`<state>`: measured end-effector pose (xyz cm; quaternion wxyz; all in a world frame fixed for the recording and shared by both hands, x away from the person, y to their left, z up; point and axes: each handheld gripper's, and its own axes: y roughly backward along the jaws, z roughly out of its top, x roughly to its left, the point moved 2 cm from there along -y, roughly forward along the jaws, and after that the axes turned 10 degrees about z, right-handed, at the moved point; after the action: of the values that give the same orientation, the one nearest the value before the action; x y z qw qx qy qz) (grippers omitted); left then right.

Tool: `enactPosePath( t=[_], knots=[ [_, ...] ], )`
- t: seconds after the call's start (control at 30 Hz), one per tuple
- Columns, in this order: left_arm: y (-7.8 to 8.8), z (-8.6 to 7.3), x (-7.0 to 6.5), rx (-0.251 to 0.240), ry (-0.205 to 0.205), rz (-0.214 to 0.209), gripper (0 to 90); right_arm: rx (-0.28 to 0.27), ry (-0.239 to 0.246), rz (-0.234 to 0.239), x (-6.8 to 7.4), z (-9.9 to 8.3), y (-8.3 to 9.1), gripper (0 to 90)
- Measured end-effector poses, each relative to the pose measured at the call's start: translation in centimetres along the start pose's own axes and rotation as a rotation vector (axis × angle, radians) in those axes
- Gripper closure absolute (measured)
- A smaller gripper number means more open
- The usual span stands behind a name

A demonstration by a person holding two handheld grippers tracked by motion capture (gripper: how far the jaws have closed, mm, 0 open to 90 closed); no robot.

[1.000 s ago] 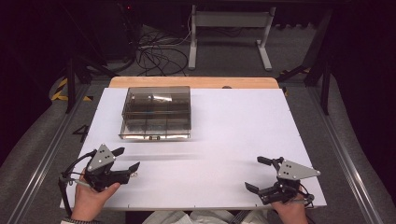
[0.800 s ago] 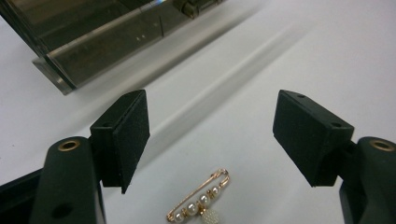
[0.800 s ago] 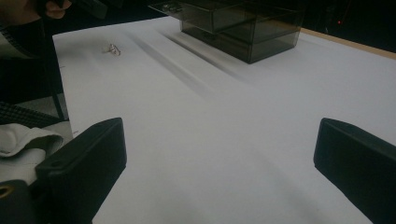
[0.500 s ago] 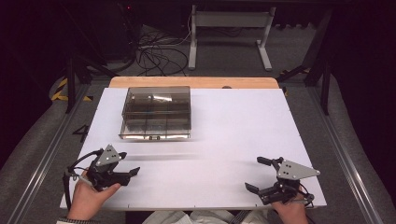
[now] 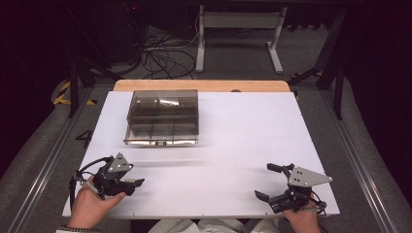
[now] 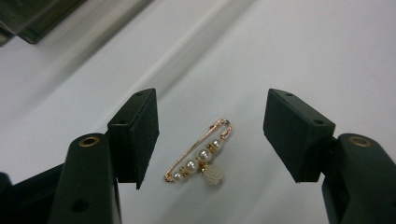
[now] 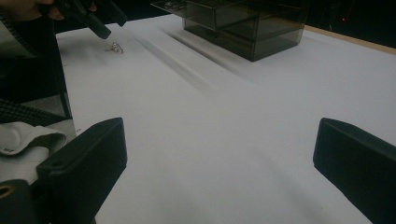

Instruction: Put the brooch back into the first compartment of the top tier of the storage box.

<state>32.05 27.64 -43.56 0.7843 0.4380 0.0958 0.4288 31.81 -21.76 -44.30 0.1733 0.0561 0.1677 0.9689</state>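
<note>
A gold safety-pin brooch [image 6: 201, 156] with small pearls and a beaded drop lies flat on the white table top. My left gripper [image 6: 211, 119] hangs over it, one black pad on each side, neither touching it. Its jaws have just been closing and still stand apart, with the brooch between them. In the high view the left gripper [image 5: 132, 186] is near the table's front left corner. From the right gripper view the brooch [image 7: 115, 46] shows far off, under the left gripper [image 7: 98, 23]. My right gripper [image 5: 263, 181] [image 7: 219, 135] rests open and holds nothing at the front right.
A smoked clear organiser box [image 5: 163, 116] [image 7: 252, 28] with several compartments stands at the back left of the white table top [image 5: 243, 136]. A wooden edge [image 5: 201, 85] runs behind it. Cables and a stand's legs lie on the floor beyond.
The left gripper has shifted slightly toward the right and the front edge, and its jaws look narrower. The right gripper has kept still.
</note>
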Motion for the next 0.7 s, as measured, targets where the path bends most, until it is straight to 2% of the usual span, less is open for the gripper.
enactPosePath(
  t=[0.3,0.5,0.6,0.7],
  knots=[
    [-0.5,-0.2,0.0,0.018,-0.002,-0.007,40.8,-0.001,-0.002,0.003,0.0,0.0,0.0,3.4],
    [-0.9,-0.4,0.0,0.015,-0.03,-0.005,45.4,-0.001,-0.004,0.006,0.0,0.0,0.0,3.6],
    [-1.2,-0.5,-0.2,0.03,-0.049,-0.02,52.4,-0.001,-0.003,0.005,0.0,0.0,0.0,3.6],
    [-1.5,-0.6,-0.2,0.046,-0.055,-0.016,53.8,-0.003,-0.003,0.007,0.0,0.0,0.0,3.7]
  ],
)
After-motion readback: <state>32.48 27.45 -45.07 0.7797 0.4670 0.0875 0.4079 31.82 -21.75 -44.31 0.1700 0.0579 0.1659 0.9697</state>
